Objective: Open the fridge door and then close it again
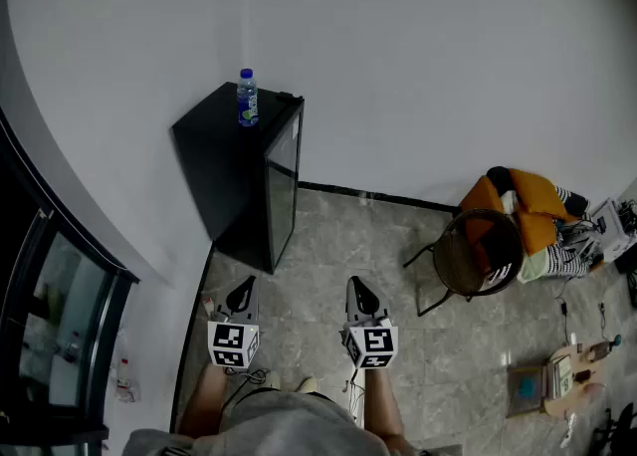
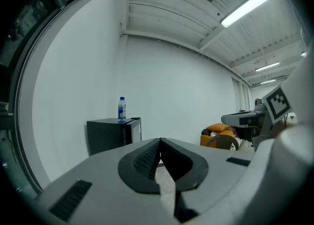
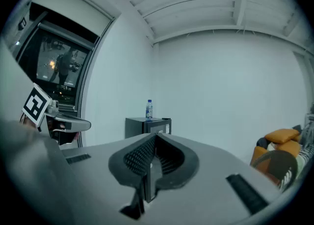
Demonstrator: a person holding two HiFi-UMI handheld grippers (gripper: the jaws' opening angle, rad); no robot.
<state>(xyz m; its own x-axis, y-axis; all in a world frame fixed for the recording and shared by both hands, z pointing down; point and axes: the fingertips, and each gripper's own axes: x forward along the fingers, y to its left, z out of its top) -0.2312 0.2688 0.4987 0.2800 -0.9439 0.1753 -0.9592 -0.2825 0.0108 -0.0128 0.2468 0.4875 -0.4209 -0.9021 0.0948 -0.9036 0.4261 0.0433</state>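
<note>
A small black fridge (image 1: 244, 170) stands against the white wall, its glass door (image 1: 282, 183) closed. It also shows far ahead in the left gripper view as the fridge (image 2: 112, 134), and in the right gripper view as the fridge (image 3: 147, 126). A water bottle (image 1: 247, 98) stands on its top. My left gripper (image 1: 242, 295) and right gripper (image 1: 361, 297) are held side by side over the floor, well short of the fridge. Both are shut with nothing between their tips.
A round wicker chair (image 1: 478, 250) with orange cushions (image 1: 528, 207) stands at the right. Cables and small devices (image 1: 562, 374) lie on the tiled floor at the lower right. A dark glass partition (image 1: 50, 285) runs along the left.
</note>
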